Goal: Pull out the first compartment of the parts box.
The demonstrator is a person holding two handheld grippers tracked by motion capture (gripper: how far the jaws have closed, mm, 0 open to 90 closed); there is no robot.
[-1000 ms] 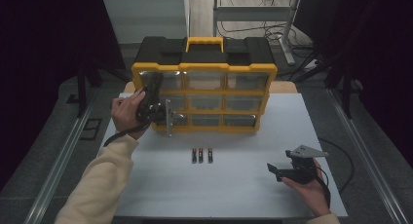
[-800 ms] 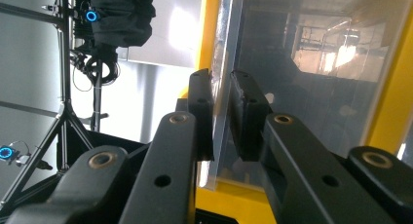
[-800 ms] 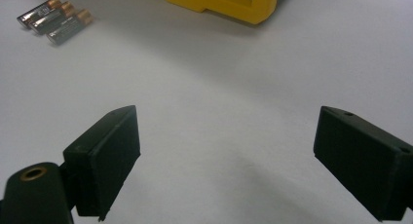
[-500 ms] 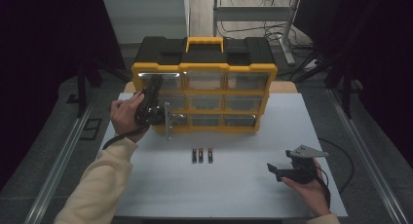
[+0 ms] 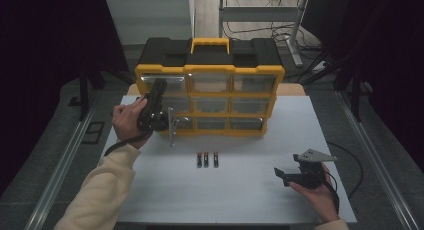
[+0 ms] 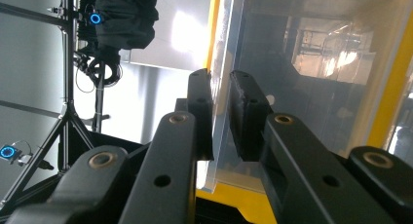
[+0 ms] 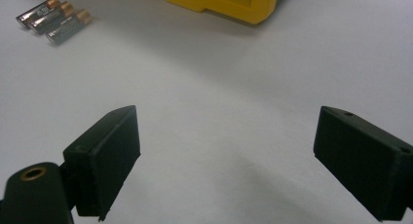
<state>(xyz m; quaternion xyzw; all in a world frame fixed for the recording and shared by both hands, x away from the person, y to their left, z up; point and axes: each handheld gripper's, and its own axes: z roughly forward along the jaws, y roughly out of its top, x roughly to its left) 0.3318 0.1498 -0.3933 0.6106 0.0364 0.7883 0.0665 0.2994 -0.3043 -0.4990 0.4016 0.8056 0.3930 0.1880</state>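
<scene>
Left gripper [image 6: 220, 112] clamped on clear drawer front [image 6: 221, 78] at 9 o'clock side of yellow organizer [image 5: 210, 97], drawer pulled out from bottom-left bay. Right gripper [image 7: 226, 160] jaws wide apart, nothing between, resting on white table [image 5: 240, 190] at 4 o'clock. Three batteries [image 5: 207, 159] lying side by side at centre, just in front of organizer.

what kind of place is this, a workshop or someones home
Most likely a lab or recording studio, not a home: a bare white table stands among dark surroundings, with tripod stands carrying blue-lit devices beside it, and loose cables on the floor behind the yellow organizer.
</scene>
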